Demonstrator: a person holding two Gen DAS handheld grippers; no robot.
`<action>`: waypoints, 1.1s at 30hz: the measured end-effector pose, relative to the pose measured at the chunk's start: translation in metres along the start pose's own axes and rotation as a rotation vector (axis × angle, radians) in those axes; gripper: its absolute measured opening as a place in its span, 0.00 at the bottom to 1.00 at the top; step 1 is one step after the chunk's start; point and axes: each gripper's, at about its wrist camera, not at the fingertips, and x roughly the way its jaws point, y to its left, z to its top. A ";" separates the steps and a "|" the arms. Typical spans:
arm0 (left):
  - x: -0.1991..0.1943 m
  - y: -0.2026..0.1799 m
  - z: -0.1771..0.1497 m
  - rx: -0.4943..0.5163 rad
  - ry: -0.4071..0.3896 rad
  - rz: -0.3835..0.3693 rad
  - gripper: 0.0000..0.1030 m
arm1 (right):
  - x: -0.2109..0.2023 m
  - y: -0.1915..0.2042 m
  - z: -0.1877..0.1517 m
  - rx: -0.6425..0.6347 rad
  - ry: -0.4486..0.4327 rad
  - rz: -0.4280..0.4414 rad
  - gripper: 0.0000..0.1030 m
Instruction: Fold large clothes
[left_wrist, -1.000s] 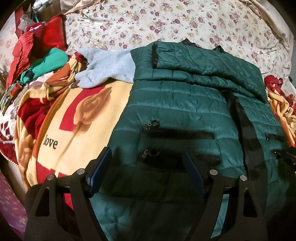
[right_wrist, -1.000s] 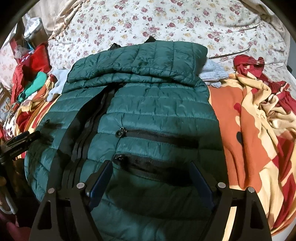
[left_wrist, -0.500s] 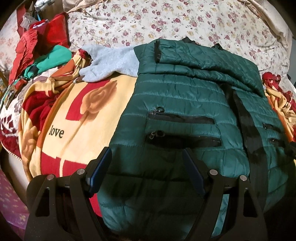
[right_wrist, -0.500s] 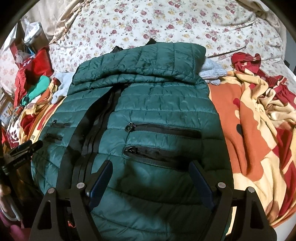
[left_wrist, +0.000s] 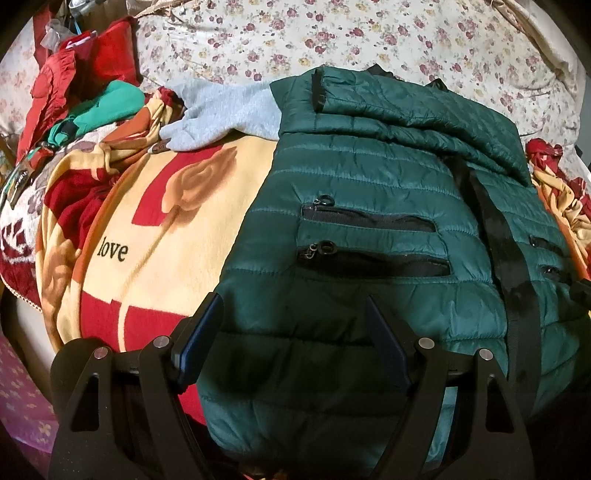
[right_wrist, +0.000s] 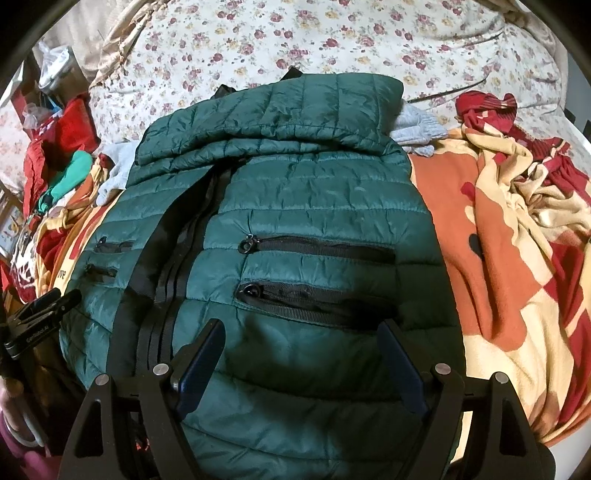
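The green quilted jacket (left_wrist: 369, 229) lies front side up on a yellow-and-red blanket (left_wrist: 147, 236) printed with the word "love", which covers a bed with a floral sheet (left_wrist: 369, 37). The jacket's sleeves are folded across its upper part, and the black front zipper (right_wrist: 177, 266) runs down its length. Two black pocket zippers (right_wrist: 317, 269) sit one above the other on each front panel. The left gripper (left_wrist: 293, 332) is positioned over the hem area of one panel, fingers spread apart and gripping nothing. The right gripper (right_wrist: 301, 350) is positioned over the hem area of the other panel, fingers likewise spread apart and empty. A grey garment (left_wrist: 225, 114) lies partly under the jacket's shoulder. Red and teal clothes (left_wrist: 92, 92) are piled at the bed's left edge.
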 end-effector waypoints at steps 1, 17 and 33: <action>0.000 0.000 0.000 0.001 0.001 -0.001 0.76 | 0.000 0.000 0.000 -0.002 0.000 0.001 0.80; 0.011 0.054 -0.003 -0.158 0.142 -0.158 0.76 | -0.003 -0.035 -0.007 0.060 0.071 -0.021 0.80; 0.024 0.065 -0.019 -0.185 0.201 -0.184 0.82 | 0.008 -0.069 -0.034 0.159 0.216 0.096 0.80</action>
